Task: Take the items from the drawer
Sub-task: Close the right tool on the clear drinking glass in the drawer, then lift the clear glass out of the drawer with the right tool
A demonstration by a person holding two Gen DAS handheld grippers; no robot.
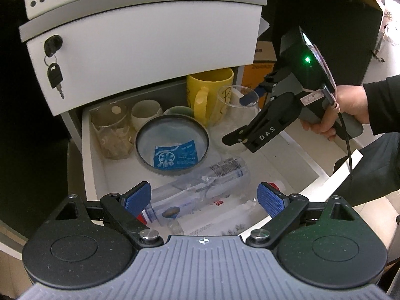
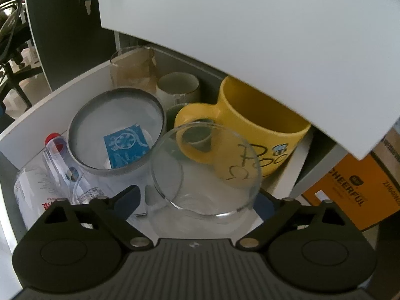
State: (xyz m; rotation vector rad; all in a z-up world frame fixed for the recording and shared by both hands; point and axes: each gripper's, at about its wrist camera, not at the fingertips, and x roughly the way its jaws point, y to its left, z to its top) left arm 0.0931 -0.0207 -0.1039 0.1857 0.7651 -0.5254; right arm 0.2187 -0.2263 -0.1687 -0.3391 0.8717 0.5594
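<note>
The open white drawer (image 1: 97,175) holds a yellow mug (image 1: 210,95), a clear glass (image 1: 237,105) with marker writing, a round grey-rimmed container (image 1: 172,145) with a blue packet inside, a small white cup (image 1: 146,112), a cloudy jar (image 1: 112,130) and a lying plastic bottle (image 1: 200,187). My right gripper (image 2: 202,200) is around the clear glass (image 2: 205,170), its fingers at the glass's sides; it also shows in the left wrist view (image 1: 247,117). My left gripper (image 1: 203,200) is open and empty above the bottle at the drawer's front.
A closed upper drawer front (image 1: 142,50) with a lock and hanging key (image 1: 56,75) overhangs the back of the open drawer. An orange cardboard box (image 2: 350,190) stands to the right of the cabinet. Papers lie in the drawer's front.
</note>
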